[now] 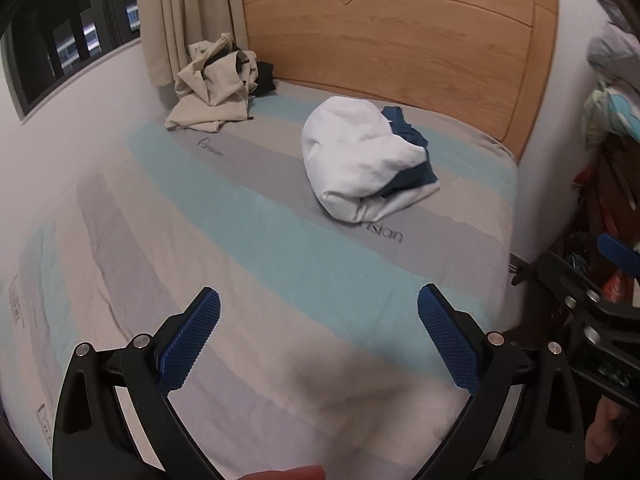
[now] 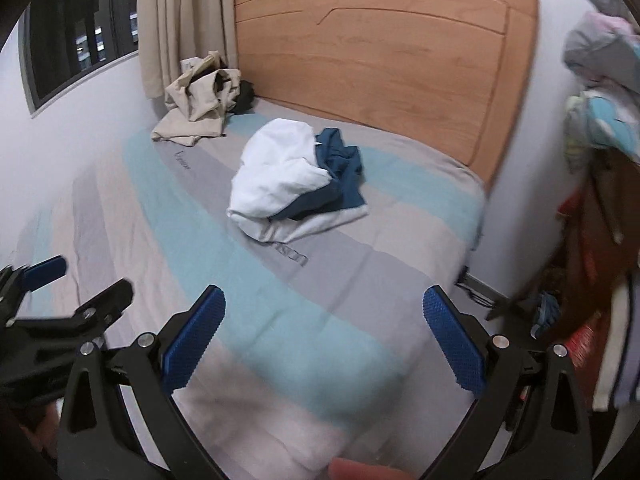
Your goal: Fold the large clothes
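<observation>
A crumpled white garment (image 1: 352,160) (image 2: 276,180) lies on the striped bed, with a dark blue garment (image 1: 408,132) (image 2: 340,176) bunched against its right side. A beige heap of clothes (image 1: 216,84) (image 2: 196,104) sits in the far left corner by the curtain. My left gripper (image 1: 318,344) hovers over the near part of the bed, jaws wide apart with nothing between them. My right gripper (image 2: 324,344) is likewise open and empty above the bed's near end. Both stand well short of the white garment.
The bed (image 1: 248,216) (image 2: 224,240) carries a grey, teal and cream striped sheet and ends at a wooden headboard (image 1: 400,36) (image 2: 380,44). A window (image 1: 60,32) and curtain (image 1: 188,12) are at left. Cluttered shelves with hanging clothes (image 2: 600,120) crowd the right side.
</observation>
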`<state>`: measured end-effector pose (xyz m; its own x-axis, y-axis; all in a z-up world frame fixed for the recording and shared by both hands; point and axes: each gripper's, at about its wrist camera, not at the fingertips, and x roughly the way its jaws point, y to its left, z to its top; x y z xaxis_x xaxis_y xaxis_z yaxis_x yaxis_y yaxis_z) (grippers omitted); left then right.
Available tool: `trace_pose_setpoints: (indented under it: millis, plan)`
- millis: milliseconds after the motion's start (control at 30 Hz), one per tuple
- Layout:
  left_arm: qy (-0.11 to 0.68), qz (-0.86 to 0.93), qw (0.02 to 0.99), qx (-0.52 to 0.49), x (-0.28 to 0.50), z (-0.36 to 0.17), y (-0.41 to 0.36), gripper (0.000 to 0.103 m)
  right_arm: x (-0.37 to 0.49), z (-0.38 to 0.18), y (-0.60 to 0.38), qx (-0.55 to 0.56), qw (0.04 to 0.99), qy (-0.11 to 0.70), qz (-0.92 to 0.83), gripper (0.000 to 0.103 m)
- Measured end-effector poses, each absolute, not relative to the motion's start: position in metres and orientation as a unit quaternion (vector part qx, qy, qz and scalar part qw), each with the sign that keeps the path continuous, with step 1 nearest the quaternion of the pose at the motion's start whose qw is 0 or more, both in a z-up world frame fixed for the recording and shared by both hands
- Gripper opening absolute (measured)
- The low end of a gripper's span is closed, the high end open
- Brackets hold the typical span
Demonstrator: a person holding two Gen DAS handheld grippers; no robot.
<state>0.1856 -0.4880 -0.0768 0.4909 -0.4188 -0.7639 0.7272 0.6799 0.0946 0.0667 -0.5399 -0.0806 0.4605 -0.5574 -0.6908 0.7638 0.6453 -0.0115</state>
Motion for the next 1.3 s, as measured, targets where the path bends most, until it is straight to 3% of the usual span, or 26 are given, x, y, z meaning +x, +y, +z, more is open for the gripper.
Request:
trace_pose_setpoints:
  millis: [367, 1300]
  plan:
    - [0.360, -0.321, 0.853, 0.202, 0.146, -0.097, -0.480, 0.097, 0.032, -0.099, -0.533, 0.128, 0.851, 0.333, -0.386, 0.095]
    - [0.357, -0.304, 0.862, 0.194, 0.156, -0.090, -0.481, 0.097, 0.018, -0.088, -0.551, 0.096, 0.868, 0.333, -0.356, 0.095]
